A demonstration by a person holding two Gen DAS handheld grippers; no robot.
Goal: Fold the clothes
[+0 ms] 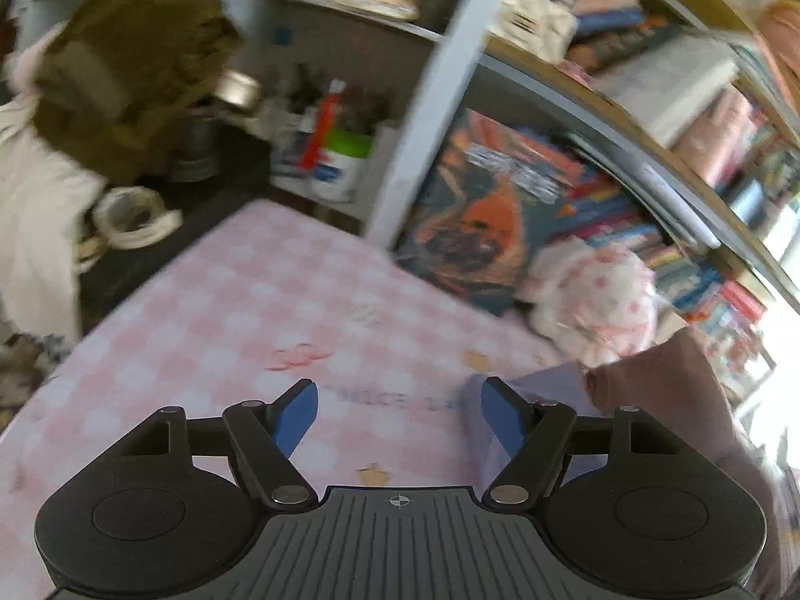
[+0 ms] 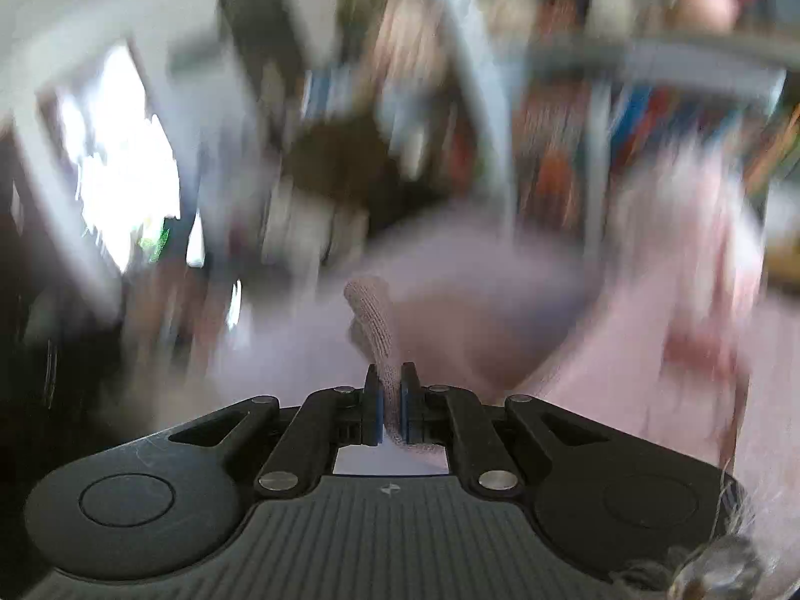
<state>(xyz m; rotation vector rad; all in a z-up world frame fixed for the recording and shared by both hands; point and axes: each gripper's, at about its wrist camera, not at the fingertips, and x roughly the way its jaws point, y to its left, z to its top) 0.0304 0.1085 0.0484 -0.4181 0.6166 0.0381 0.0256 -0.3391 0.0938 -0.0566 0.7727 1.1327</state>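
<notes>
Your left gripper (image 1: 399, 402) hangs over the pink-and-white checked cloth (image 1: 260, 310) that covers the tabletop, with its blue pads (image 1: 296, 415) spread wide and nothing between them. The cloth fills the middle of the left wrist view, and its far edge runs up to the white upright (image 1: 430, 100) of the shelving. Just past the right-hand pad lies a pale lavender piece of fabric (image 1: 545, 382), and over it, toward the cloth's right edge, a mauve knitted garment (image 1: 670, 380) is draped. Whether the pad touches the lavender fabric, you cannot tell from here.

At the far right corner of the cloth sits a white bundle with pink dots (image 1: 595, 295), close against a large book with an orange and blue cover (image 1: 480, 200) that stands on the lower shelf. A brown bag (image 1: 130, 65) hangs at the upper left, beyond the cloth's left edge.

Your right gripper (image 2: 391, 390) is clamped tight on a narrow ribbed strip of the mauve knitted garment (image 2: 372, 320). The strip stands up between the two pads and curls over at the top, while its lower end pokes out below them. Behind it the rest of the garment spreads as a soft pale mass. That whole view is badly smeared, so beyond a bright window (image 2: 125, 160) at the left and streaks of coloured spines on the right, you can make out little.
</notes>
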